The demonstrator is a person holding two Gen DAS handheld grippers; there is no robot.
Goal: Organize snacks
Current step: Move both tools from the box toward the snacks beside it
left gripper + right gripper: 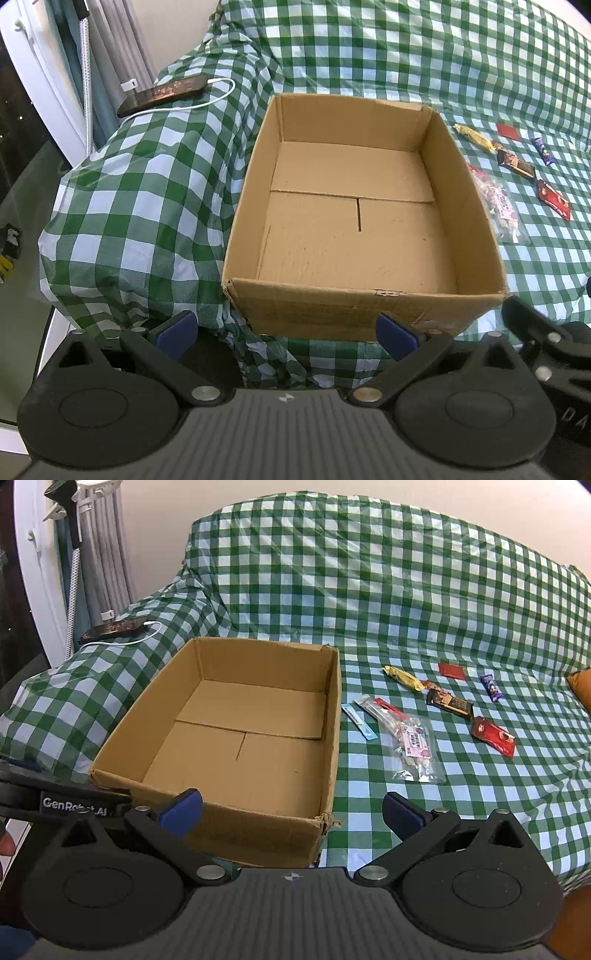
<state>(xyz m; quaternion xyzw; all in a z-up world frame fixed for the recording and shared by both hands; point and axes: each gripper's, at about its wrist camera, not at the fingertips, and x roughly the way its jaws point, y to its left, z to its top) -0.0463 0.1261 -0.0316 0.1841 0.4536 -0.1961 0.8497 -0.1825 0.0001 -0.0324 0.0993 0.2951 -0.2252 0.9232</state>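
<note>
Both claws hang over the near edge of a sofa draped in a green-and-white checked plastic cloth [369, 572], and neither one holds anything. The left gripper [286, 332] has its blue-padded fingers spread wide, with the near wall of the open brown cardboard box [354, 236] straight ahead of them; the box is bare inside, its bottom flaps showing. The right gripper [291, 812] is just as wide open. From where it hovers, the same box [236, 731] sits ahead and to the left, its near right corner between the two fingers.

The snacks lie loose on the cloth ahead and to the right of the right claw, all outside the box. Closest to the box wall is a thin blue-and-white stick sachet [359, 722], then a long clear packet with red print [380, 709] and a clear plastic bag of small wrapped sweets [415, 749]. Further right lie a gold-wrapped candy [402, 678], a dark brown chocolate bar wrapper [450, 702], a shiny red snack wrapper [493, 736], a small flat red square packet [452, 671] and a small purple wrapped candy [492, 688].

Far to the left of both claws, on the covered armrest, a dark phone [162, 94] lies plugged into a white charging cable [195, 105].
</note>
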